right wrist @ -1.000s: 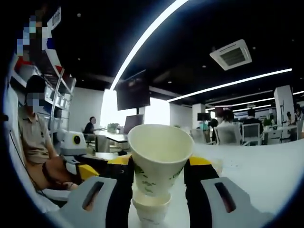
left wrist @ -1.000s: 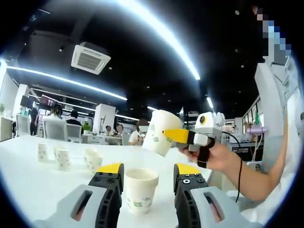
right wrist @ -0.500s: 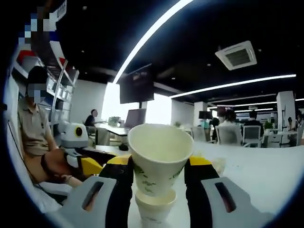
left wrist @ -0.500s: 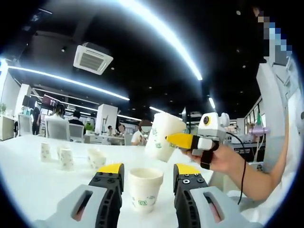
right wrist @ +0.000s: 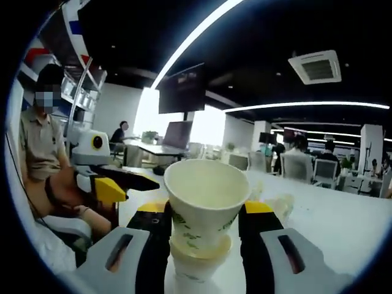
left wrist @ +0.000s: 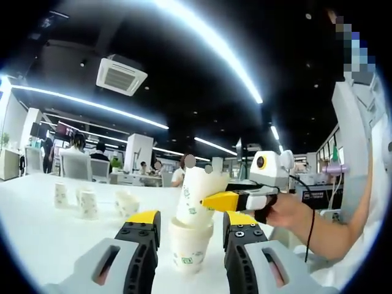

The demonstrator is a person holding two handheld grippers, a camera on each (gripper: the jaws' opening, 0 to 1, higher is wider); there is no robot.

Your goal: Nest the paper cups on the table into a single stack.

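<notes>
A white paper cup [left wrist: 190,250] with a green print stands on the white table [left wrist: 43,233], between the jaws of my left gripper [left wrist: 191,219]. The jaws are open, with a gap on each side of the cup. My right gripper [left wrist: 212,198] comes in from the right, shut on a second paper cup [left wrist: 197,197]. This cup is tilted, and its base dips into the standing cup's mouth. In the right gripper view the held cup [right wrist: 205,202] sits between the jaws of the right gripper [right wrist: 206,209], with the lower cup [right wrist: 197,257] just beneath it. The left gripper [right wrist: 113,187] shows at the left.
Several more paper cups [left wrist: 89,204] stand and lie on the table to the far left, and another pale cup [right wrist: 278,205] lies beyond my right jaw. A person's hand [left wrist: 291,214] holds the right gripper. Desks, chairs and seated people fill the room behind.
The right gripper has brought its cup down and to the left, from hanging above and right of the standing cup to resting in that cup's mouth. The left gripper has hardly moved.
</notes>
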